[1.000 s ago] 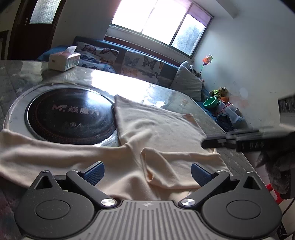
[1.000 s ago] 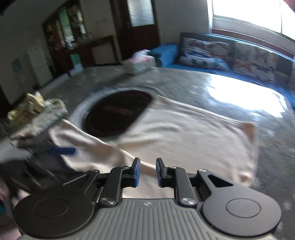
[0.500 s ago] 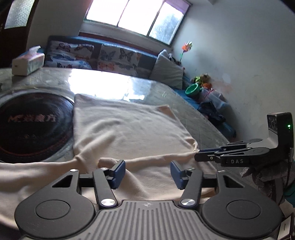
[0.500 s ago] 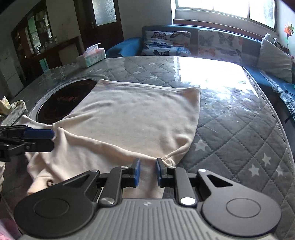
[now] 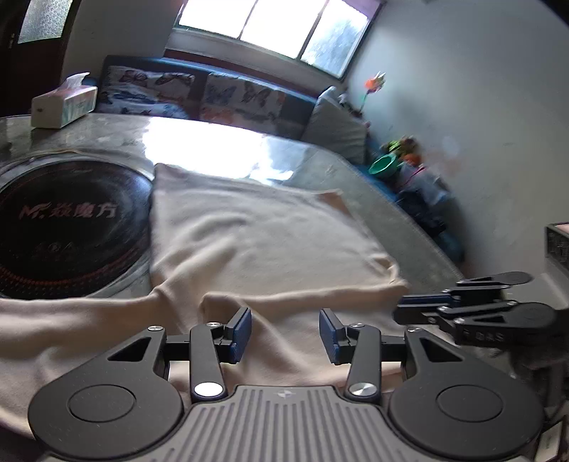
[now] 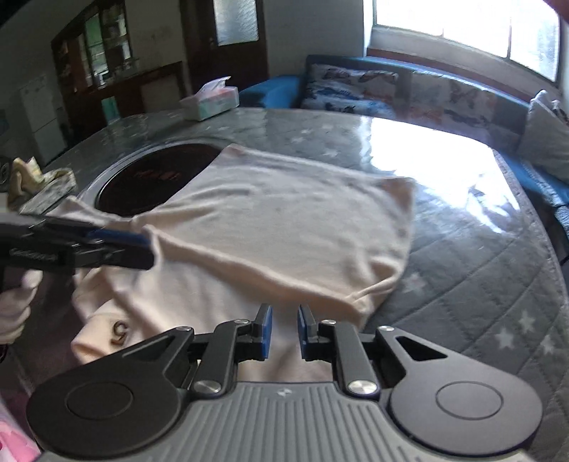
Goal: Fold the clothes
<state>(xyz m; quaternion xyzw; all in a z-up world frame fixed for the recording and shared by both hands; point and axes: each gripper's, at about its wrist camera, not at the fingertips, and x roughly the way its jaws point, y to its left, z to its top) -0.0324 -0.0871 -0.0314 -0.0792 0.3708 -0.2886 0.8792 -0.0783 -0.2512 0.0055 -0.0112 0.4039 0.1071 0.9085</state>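
cream garment spread across frame centre on quilted table. left gripper at bottom, jaws wide apart, holding nothing. right gripper at bottom centre, narrow gap, nothing gripped, cloth beneath.

My left wrist camera sits low behind its fingers, close over the near edge of the cream garment, and faces across the table toward the window and the white wall. My right wrist camera rides just as low and near, behind its own fingers, but is angled more leftward, toward the dark cabinets and the door. Both views share the garment, the round black cooktop, the tissue box and the blue sofa. Each camera also catches the other gripper at its frame edge: the right gripper in the left view, the left gripper in the right view.
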